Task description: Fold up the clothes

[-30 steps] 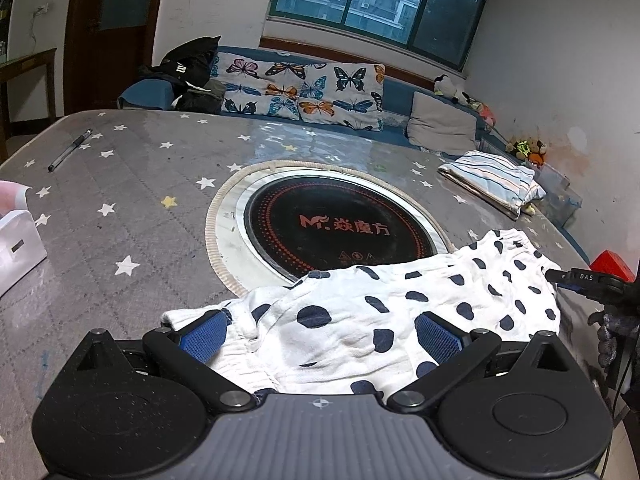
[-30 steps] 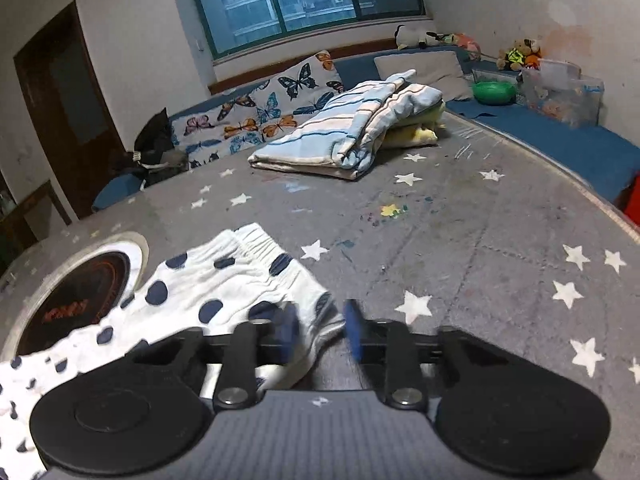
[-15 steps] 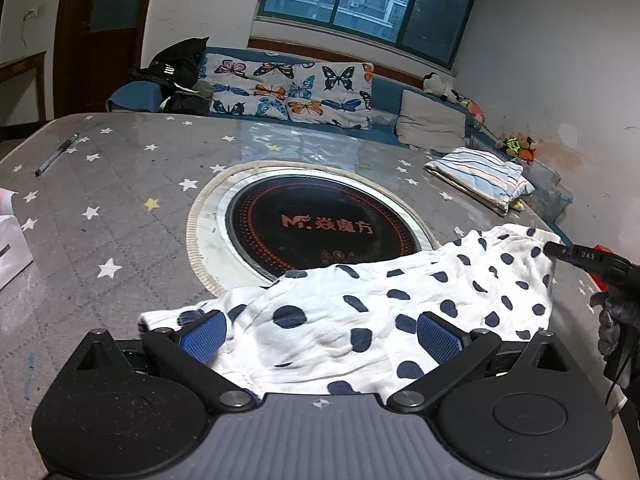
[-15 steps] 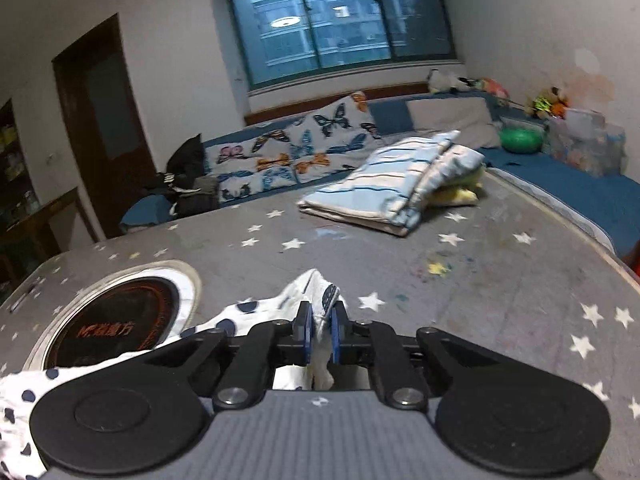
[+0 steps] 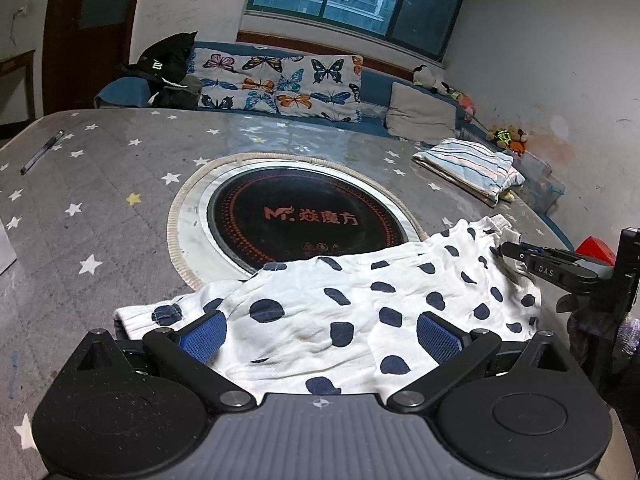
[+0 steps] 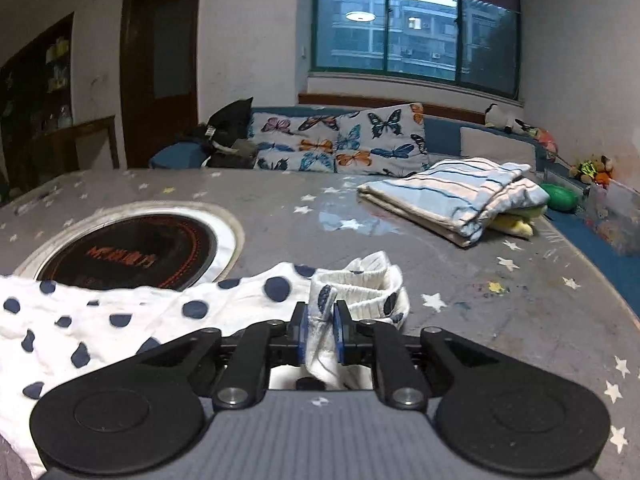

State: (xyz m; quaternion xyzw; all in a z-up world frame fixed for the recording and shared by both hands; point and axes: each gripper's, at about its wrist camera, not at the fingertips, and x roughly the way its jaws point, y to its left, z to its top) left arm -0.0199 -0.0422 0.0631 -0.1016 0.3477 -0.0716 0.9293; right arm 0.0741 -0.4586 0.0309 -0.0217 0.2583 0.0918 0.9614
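Right gripper (image 6: pixel 319 322) clamped, blue pads (image 6: pixel 301 330) pressed together on the ribbed waistband edge of the white polka-dot garment (image 6: pixel 132 316), bunching that end up off the grey star-patterned table (image 6: pixel 520 308). Left gripper (image 5: pixel 318 330) low over the opposite end of the same garment (image 5: pixel 360 312), jaws wide apart with cloth lying between the 2 pads, gripping nothing. Garment spread across the near edge of the table, overlapping the rim of the round black cooktop (image 5: pixel 304 216); folded striped cloth (image 6: pixel 456 196) well apart on the far right side.
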